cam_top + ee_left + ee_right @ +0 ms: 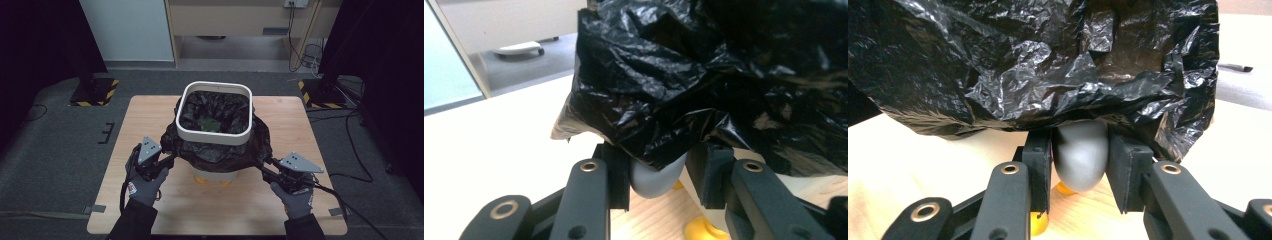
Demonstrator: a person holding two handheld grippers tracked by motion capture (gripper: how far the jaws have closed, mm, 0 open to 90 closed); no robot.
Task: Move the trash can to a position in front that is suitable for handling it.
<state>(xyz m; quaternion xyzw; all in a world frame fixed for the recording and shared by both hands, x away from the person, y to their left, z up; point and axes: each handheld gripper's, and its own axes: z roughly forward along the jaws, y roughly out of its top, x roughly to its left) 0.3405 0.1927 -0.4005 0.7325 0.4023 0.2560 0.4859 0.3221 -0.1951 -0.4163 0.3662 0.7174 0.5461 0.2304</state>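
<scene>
Bin sits mid-bench, slightly toward 12 o'clock, white rim on top, black bag lining it and draped over the outside in a skirt that bulges widest at 4–8 o'clock. Something green lies in the bag's bottom, too small to identify. Yellow feet show under the base at 6 o'clock. Left gripper comes in at 8 o'clock of the bin, right gripper at 4 o'clock, both low, near level, tips tucked under the bag's hem. In the left gripper view, the fingers bracket a rounded grey handle that juts out under the plastic; near pad is against it, the far pad's contact is hidden by the bag. In the right gripper view, the fingers pinch a matching grey handle, pads tight on both sides, bag hanging over the top edge. Room: bare bench at 9 and 3 o'clock beside the bin, wide strip at 6 o'clock between bin and the person's hands, narrower strip at 12 o'clock before the far edge. The hem overhangs both pairs of fingers, so clearance above them is nil; below them the wood is close. Off the bench: grey floor, stand bases with hazard tape at 10 and 2 o'clock, cables trailing at 3 o'clock.
</scene>
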